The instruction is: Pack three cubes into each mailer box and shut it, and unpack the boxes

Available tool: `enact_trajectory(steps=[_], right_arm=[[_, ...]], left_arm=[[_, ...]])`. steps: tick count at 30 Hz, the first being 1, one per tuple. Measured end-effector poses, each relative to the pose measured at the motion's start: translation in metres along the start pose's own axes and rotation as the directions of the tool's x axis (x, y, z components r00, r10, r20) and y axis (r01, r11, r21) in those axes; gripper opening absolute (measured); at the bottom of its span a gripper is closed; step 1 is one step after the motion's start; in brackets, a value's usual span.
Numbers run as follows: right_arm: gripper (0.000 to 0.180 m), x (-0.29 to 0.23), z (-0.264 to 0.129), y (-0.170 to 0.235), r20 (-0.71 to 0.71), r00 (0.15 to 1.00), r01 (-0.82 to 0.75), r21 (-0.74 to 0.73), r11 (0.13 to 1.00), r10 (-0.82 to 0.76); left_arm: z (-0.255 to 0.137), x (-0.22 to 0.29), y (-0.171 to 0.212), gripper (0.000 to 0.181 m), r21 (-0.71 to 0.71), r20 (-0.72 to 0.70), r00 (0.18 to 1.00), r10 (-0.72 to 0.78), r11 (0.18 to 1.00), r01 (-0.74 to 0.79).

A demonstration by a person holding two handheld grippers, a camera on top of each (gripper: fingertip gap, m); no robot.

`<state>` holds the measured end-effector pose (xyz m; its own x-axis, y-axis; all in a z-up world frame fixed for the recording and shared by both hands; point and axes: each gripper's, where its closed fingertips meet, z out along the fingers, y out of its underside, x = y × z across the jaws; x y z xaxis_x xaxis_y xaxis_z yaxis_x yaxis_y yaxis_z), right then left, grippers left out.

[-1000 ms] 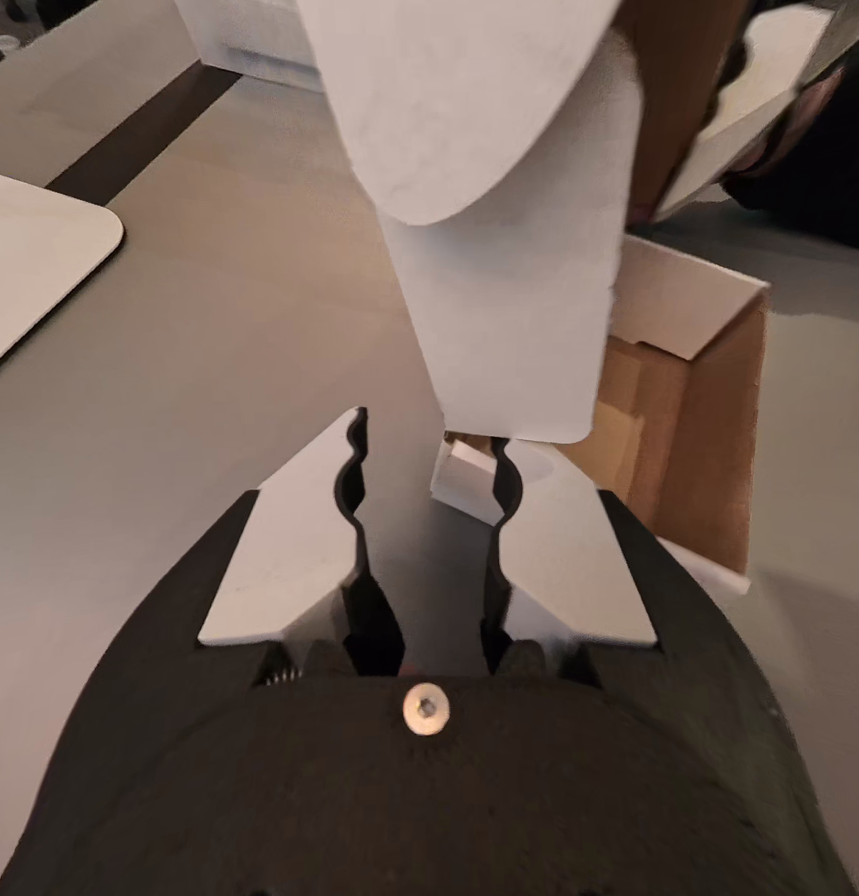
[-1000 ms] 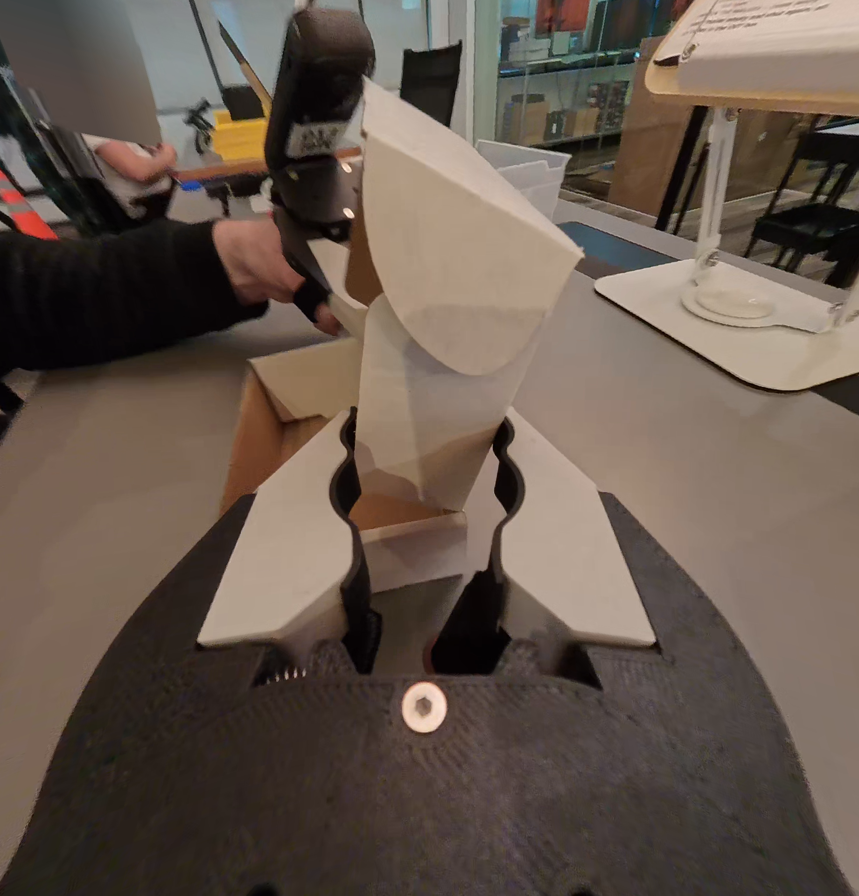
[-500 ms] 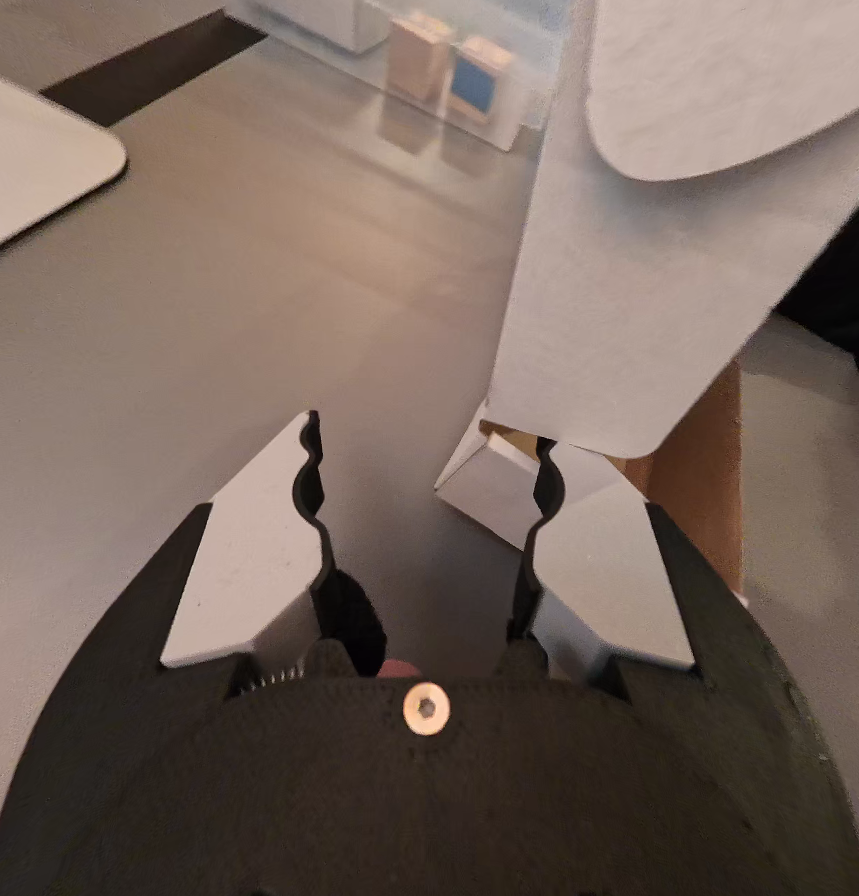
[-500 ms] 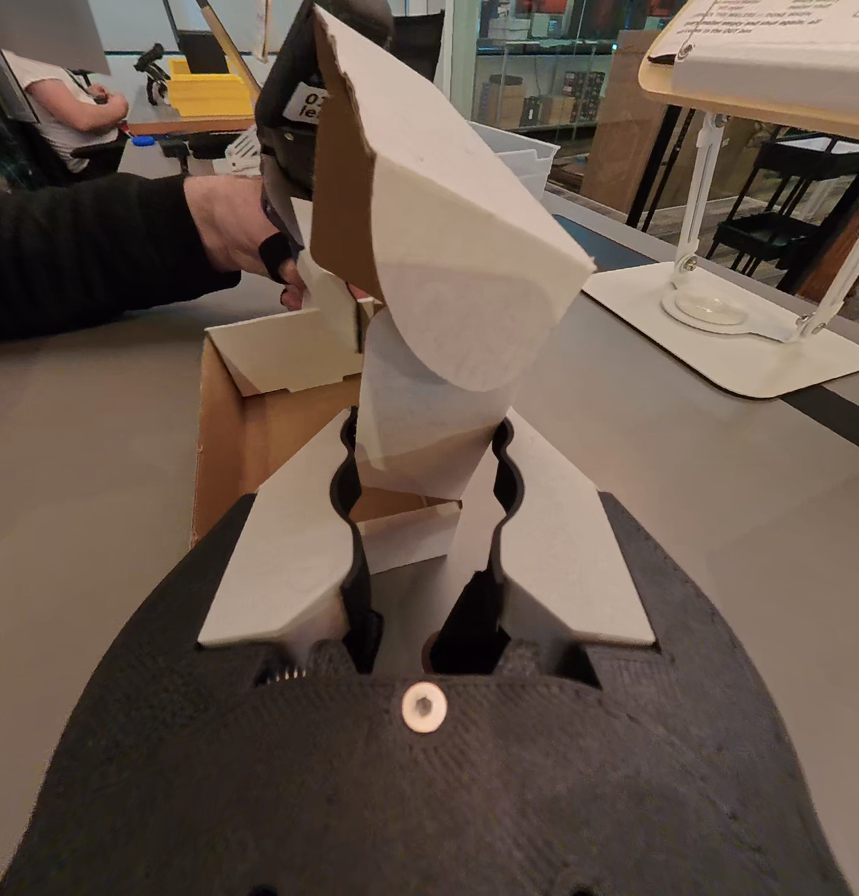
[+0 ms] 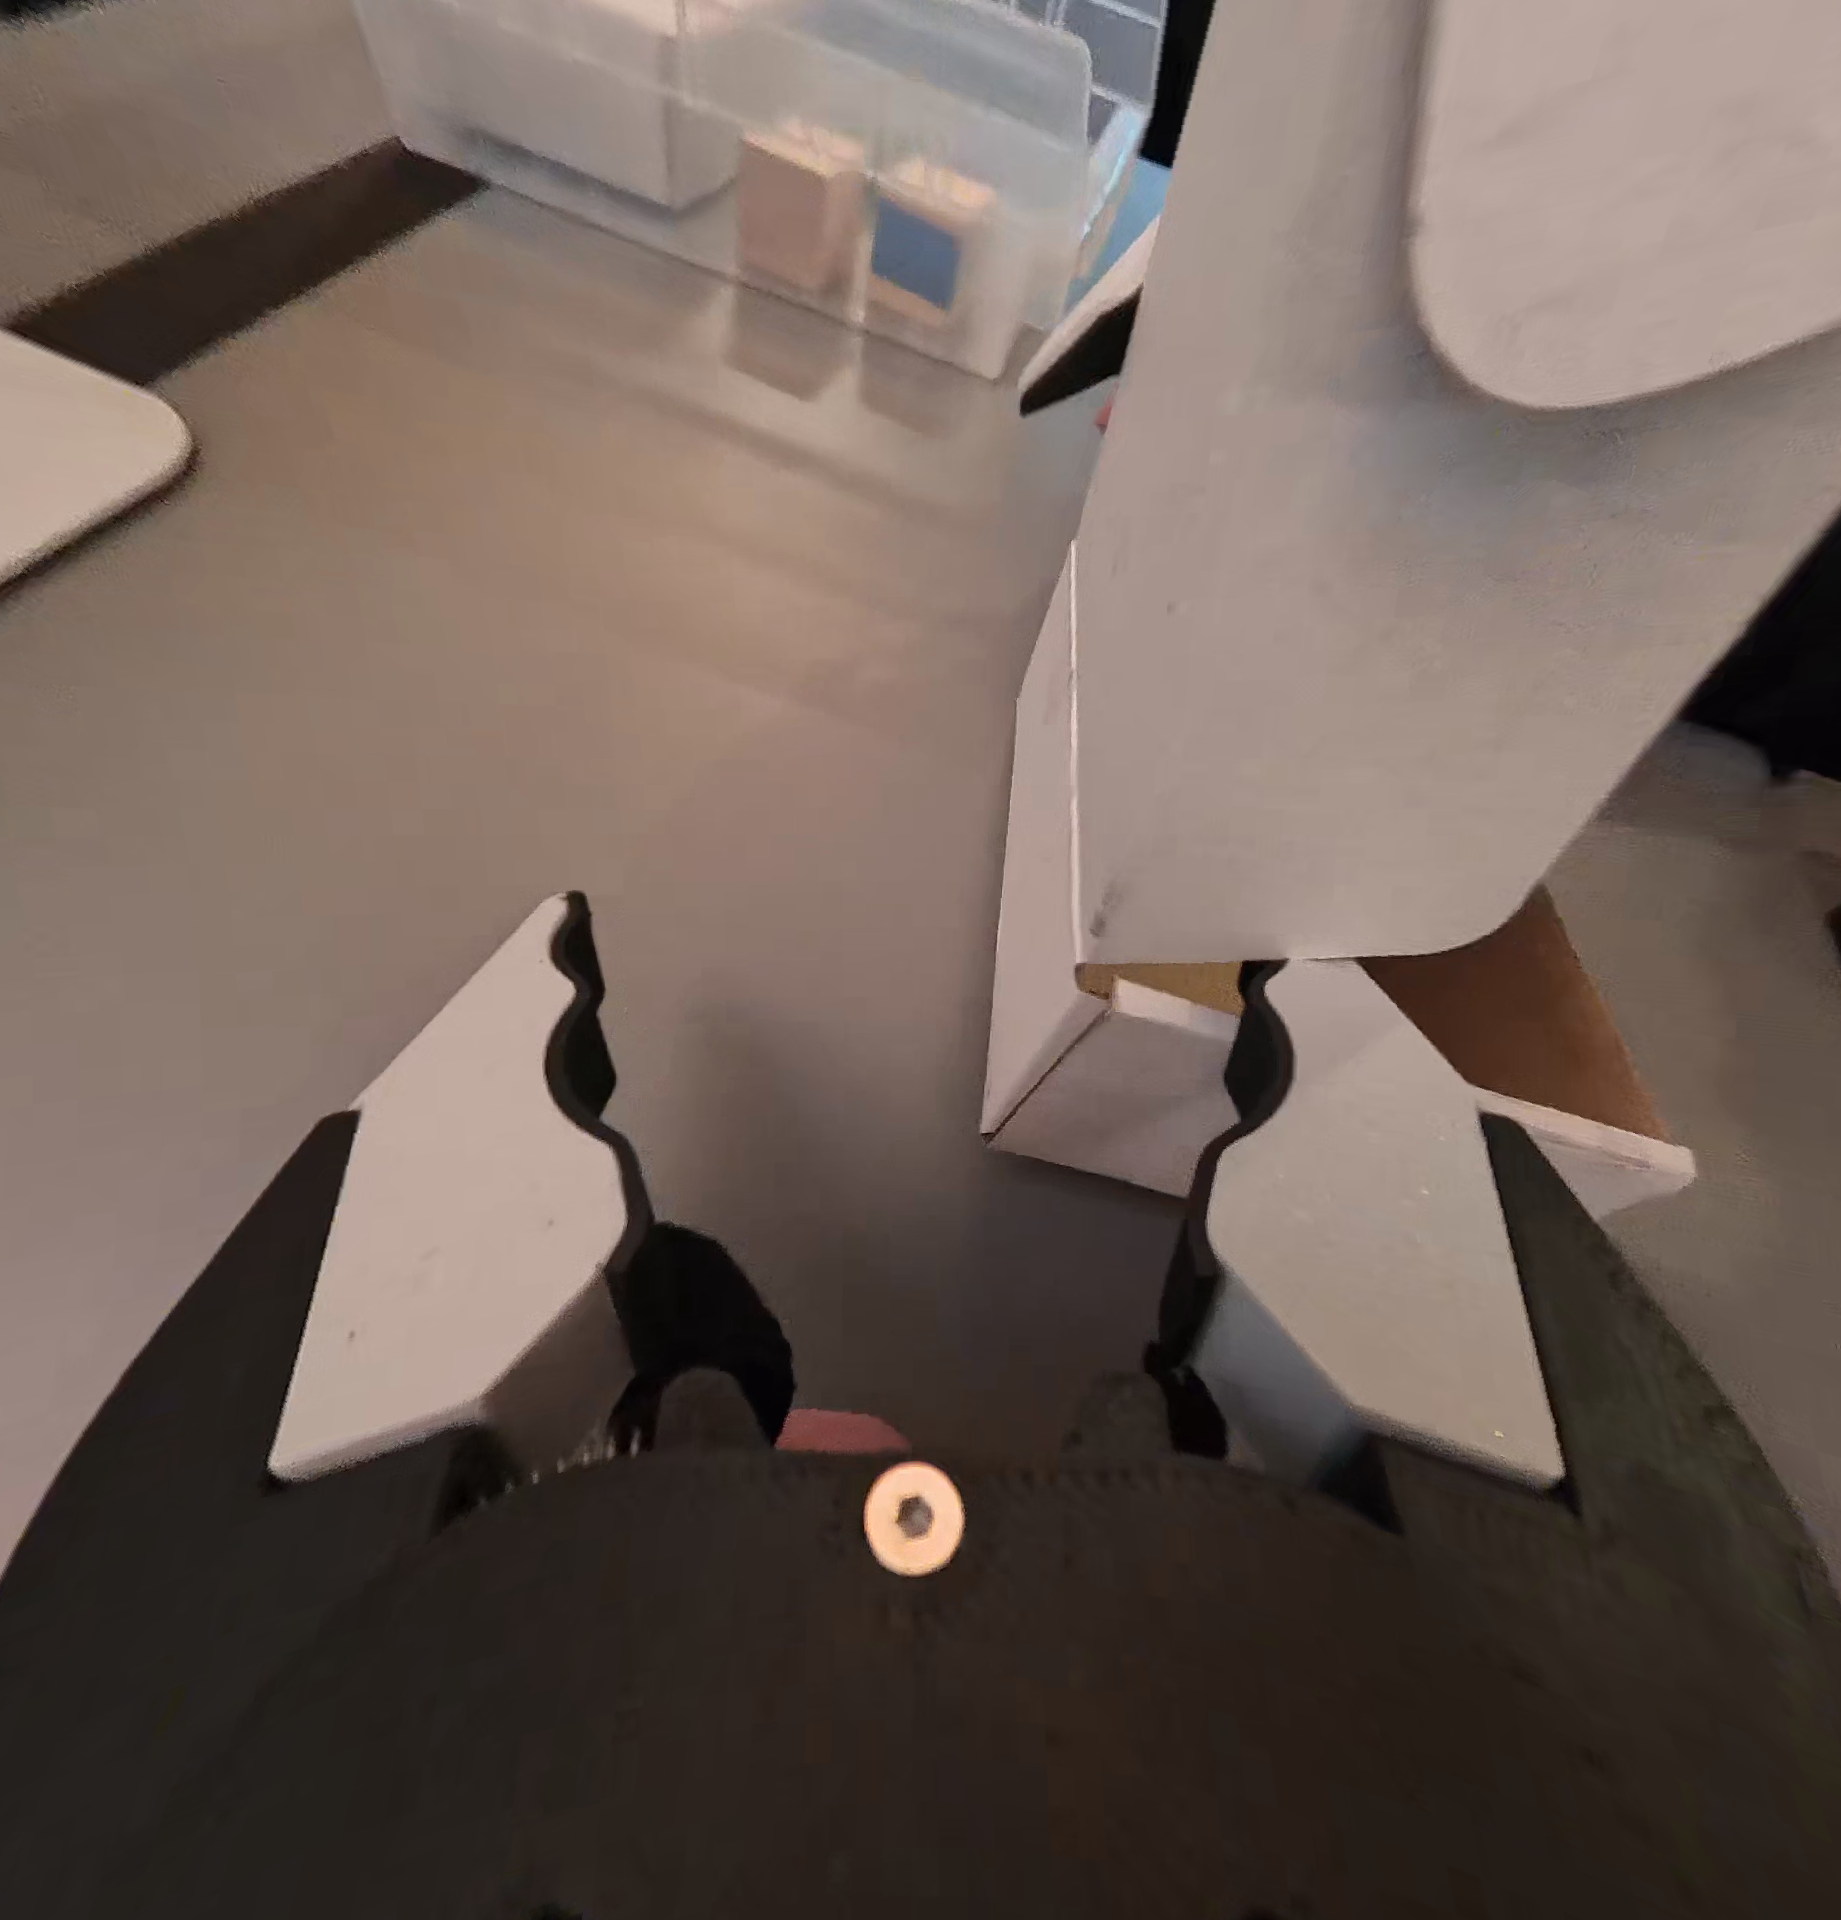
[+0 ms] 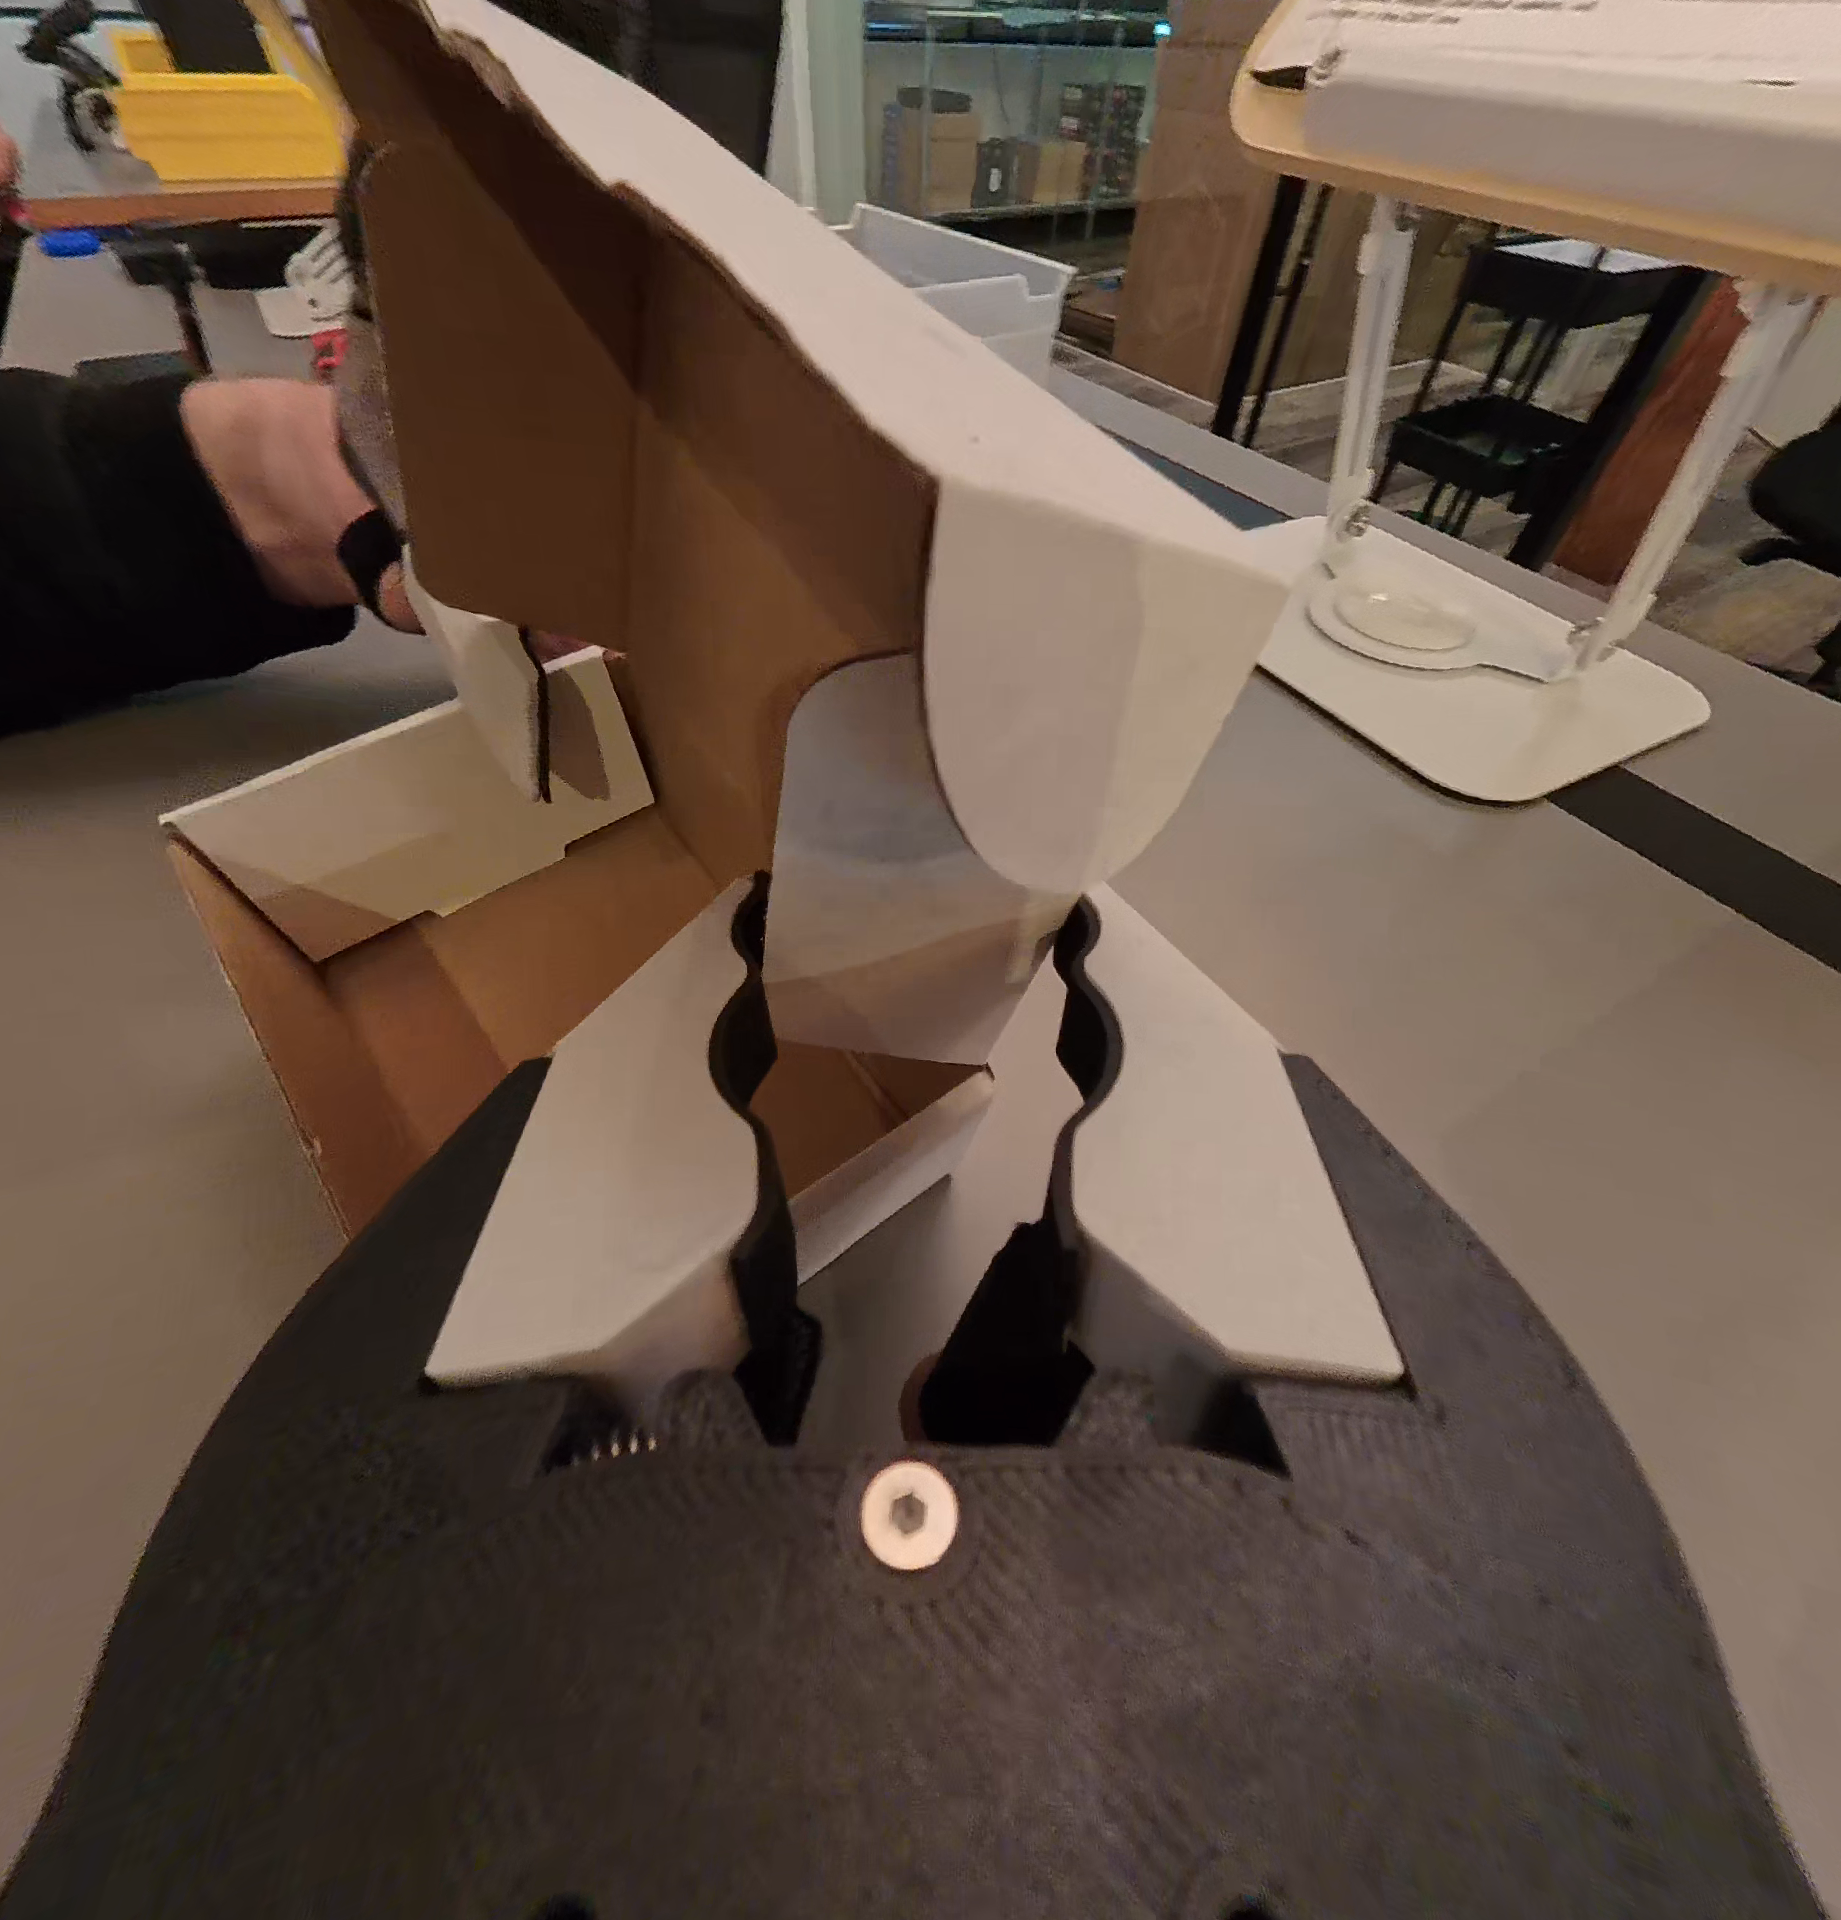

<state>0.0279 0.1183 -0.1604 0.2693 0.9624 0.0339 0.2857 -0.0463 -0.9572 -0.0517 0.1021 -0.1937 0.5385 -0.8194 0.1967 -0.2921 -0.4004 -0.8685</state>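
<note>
A white mailer box (image 6: pixel 303 1029) with a brown inside stands open on the grey table. Its lid (image 6: pixel 635 468) is raised steeply. My right gripper (image 6: pixel 916 904) is partly closed, with the lid's white side flap (image 6: pixel 895 966) held between its fingers. No cube shows in the visible part of the box. In the left wrist view the box (image 5: pixel 1092 1101) and raised lid (image 5: pixel 1363 623) are to the right. My left gripper (image 5: pixel 916 935) is wide open and empty beside the box corner. A wooden cube (image 5: pixel 796 223) and a blue-faced cube (image 5: pixel 921 265) sit in a clear bin (image 5: pixel 604 125).
The clear bin stands at the far side of the table (image 6: pixel 957 281). A white stand base (image 6: pixel 1467 707) lies right of the box, and shows at the left in the left wrist view (image 5: pixel 43 447). A hand in a black sleeve (image 6: pixel 261 488) reaches in behind the lid.
My left gripper has opened wider and drawn back to the left of the box. The lid has swung up higher, with its flap staying between my right gripper's fingers.
</note>
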Motion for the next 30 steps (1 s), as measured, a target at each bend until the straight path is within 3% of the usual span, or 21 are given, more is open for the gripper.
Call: enact_trajectory(steps=[2,7,9,14,18,20,23,25,30], right_arm=[[0.052,0.003,0.001,-0.001,-0.035,0.999,-0.001,0.004,1.0,0.001],[0.052,0.008,0.008,0.002,-0.124,0.992,0.03,-0.031,0.999,-0.033],[0.052,0.005,0.012,0.003,-0.144,0.985,0.087,-0.058,0.995,-0.094],[0.052,0.007,0.01,0.004,-0.12,0.985,0.114,-0.063,0.992,-0.121],[0.052,-0.01,0.008,0.011,-0.006,0.971,0.236,-0.118,0.965,-0.239],[0.064,-0.02,0.009,0.021,0.049,0.956,0.293,-0.167,0.941,-0.289],[0.068,-0.036,0.005,0.025,0.129,0.936,0.347,-0.195,0.917,-0.326],[0.074,-0.046,-0.002,0.032,0.206,0.93,0.347,-0.224,0.911,-0.304],[0.083,-0.048,-0.024,0.028,0.245,0.935,0.314,-0.225,0.922,-0.258]], left_arm=[[0.0,-0.012,0.003,0.12,-0.061,0.123,0.986,0.11,0.993,-0.103],[-0.001,0.015,-0.01,0.133,0.018,-0.006,0.996,0.088,0.996,-0.088],[-0.001,0.02,-0.011,0.149,0.017,-0.017,0.995,0.102,0.995,-0.101],[-0.014,0.023,-0.01,0.127,0.017,-0.066,0.993,0.093,0.996,-0.092],[-0.018,0.027,-0.003,0.118,-0.022,-0.089,0.99,0.113,0.993,-0.115],[-0.014,0.034,0.0,0.121,-0.044,-0.103,0.986,0.13,0.99,-0.135],[-0.007,0.039,0.011,0.121,-0.132,-0.062,0.968,0.241,0.96,-0.248],[-0.008,0.043,0.012,0.122,-0.139,-0.074,0.968,0.239,0.959,-0.248],[-0.027,0.043,0.011,0.122,-0.086,-0.104,0.979,0.174,0.979,-0.183]])
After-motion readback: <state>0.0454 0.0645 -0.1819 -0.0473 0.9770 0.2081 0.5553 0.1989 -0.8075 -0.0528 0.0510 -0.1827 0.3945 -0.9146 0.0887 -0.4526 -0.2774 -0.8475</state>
